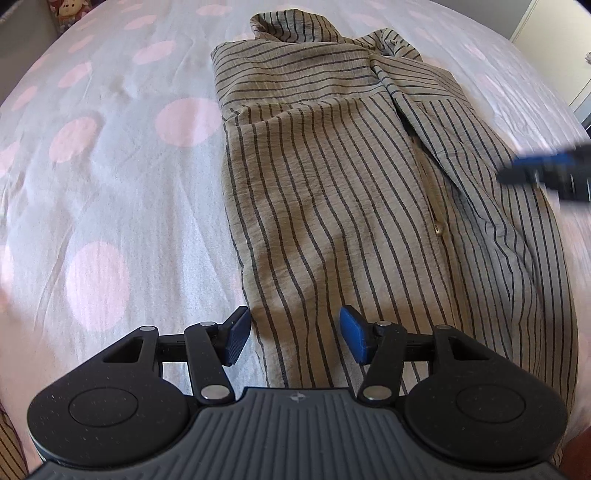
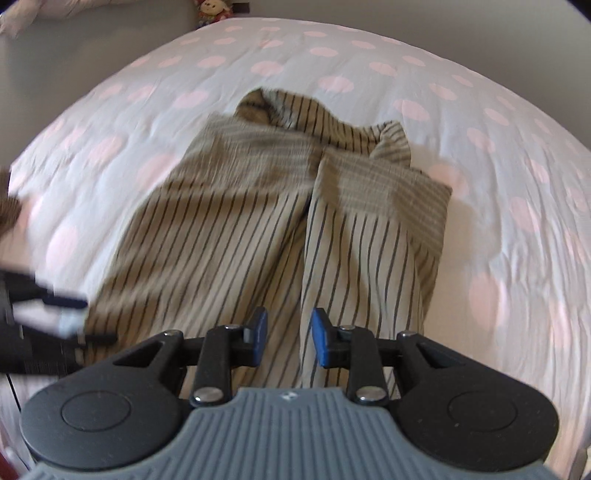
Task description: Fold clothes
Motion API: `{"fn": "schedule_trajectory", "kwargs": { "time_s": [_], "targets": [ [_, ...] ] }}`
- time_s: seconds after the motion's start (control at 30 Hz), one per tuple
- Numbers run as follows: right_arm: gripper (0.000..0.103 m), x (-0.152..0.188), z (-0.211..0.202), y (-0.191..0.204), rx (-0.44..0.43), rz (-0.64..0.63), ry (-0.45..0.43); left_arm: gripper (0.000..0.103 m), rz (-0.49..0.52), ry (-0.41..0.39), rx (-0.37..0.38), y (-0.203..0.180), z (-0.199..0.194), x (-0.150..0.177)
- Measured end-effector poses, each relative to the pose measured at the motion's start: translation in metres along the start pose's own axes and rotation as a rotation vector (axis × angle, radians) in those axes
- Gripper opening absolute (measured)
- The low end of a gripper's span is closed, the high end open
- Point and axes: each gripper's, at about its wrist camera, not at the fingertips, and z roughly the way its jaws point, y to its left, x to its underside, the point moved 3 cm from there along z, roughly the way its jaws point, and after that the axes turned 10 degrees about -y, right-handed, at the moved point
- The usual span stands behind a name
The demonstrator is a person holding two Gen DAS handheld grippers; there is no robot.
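A tan shirt with dark stripes [image 1: 351, 192] lies lengthwise on the bed, sleeves folded in over the body, collar at the far end. My left gripper [image 1: 293, 338] stands open above the shirt's near left edge, nothing between its blue pads. In the right wrist view the same shirt [image 2: 266, 229] runs away from me, blurred. My right gripper [image 2: 288, 339] hangs over the shirt's near end with its jaws apart and only cloth below them, not pinched. The right gripper [image 1: 546, 170] shows as a dark blur at the right edge of the left wrist view. The left gripper [image 2: 55, 317] is a blur at the left.
The bed is covered by a white sheet with pink dots [image 1: 110, 147], wrinkled around the shirt. A soft toy [image 2: 214, 11] sits beyond the bed's far edge. A pale wall or cupboard [image 1: 561, 44] stands past the bed's right side.
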Motion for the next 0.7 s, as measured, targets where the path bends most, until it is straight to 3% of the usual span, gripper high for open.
{"fn": "schedule_trajectory", "kwargs": {
  "time_s": [0.2,0.4,0.43,0.5,0.7],
  "targets": [
    [0.030,0.055,-0.005,0.013,0.102,-0.011,-0.023,0.051,0.006,-0.005,-0.002,-0.001,-0.006,0.003],
    [0.029,0.074,0.008,0.008,0.141,0.016,-0.014,0.051,0.009,-0.006,0.006,-0.003,-0.007,0.002],
    [0.027,0.076,0.009,0.007,0.145,0.012,-0.013,0.051,0.009,-0.006,0.007,-0.002,-0.007,0.002],
    [0.007,0.077,0.009,0.005,0.150,0.005,-0.019,0.051,0.008,-0.005,0.007,-0.002,-0.006,0.002],
    [0.003,0.067,-0.017,0.003,0.043,0.116,-0.092,0.051,0.012,0.001,0.003,-0.003,-0.003,0.003]
  ]
}}
